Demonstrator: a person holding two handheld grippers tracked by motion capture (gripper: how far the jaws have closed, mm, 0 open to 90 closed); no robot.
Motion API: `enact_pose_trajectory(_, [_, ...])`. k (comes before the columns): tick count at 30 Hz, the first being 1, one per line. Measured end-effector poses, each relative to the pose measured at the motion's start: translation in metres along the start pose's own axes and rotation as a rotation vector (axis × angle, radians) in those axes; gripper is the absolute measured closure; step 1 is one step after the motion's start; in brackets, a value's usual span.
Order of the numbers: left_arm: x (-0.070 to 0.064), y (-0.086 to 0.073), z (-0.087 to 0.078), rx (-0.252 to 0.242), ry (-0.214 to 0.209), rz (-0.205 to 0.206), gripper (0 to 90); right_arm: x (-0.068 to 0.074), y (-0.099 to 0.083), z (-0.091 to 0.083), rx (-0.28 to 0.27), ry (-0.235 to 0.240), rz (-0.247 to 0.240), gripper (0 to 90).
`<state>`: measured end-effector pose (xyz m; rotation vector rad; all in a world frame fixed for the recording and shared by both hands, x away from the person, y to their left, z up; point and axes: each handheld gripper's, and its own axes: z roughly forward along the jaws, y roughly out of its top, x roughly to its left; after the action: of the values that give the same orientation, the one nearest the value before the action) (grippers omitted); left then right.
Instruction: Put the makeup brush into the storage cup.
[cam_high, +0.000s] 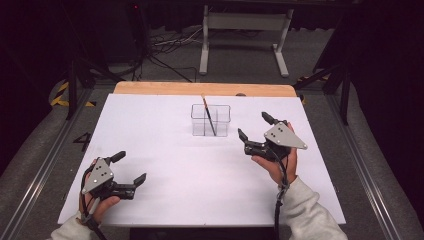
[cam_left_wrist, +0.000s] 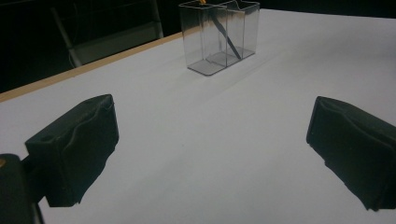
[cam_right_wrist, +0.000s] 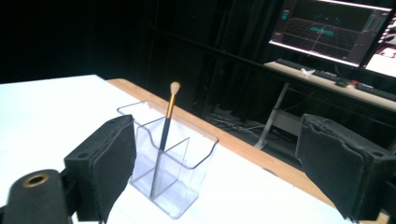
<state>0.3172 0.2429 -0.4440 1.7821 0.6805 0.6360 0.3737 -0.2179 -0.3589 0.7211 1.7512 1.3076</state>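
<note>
My right hand-held gripper (cam_high: 256, 127) is wide open; I'd pinch the makeup brush (cam_right_wrist: 166, 130) above the clear organizer (cam_right_wrist: 180, 175), lifting straight.

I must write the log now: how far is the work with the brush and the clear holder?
Done, it seems: the brush stands tilted in the clear holder. In hand: nothing; the left claw and right claw are both open and apart from the holder. I see nothing else on the table left to place.
</note>
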Motion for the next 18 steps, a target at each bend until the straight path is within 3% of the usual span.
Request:
enact_pose_trajectory(10, [-0.002,0.000,-0.001,-0.006,0.000,-0.002,3.0,0.001,-0.007,-0.010,0.018,0.007,-0.029,9.5])
enact_pose_trajectory(13, [-0.002,0.000,0.000,-0.005,0.002,-0.003,3.0,-0.001,-0.011,-0.014,0.034,0.030,-0.024,9.6])
enact_pose_trajectory(18, [-0.001,0.000,0.000,-0.001,0.002,0.004,3.0,-0.005,-0.018,-0.022,0.029,0.019,-0.034,9.1])
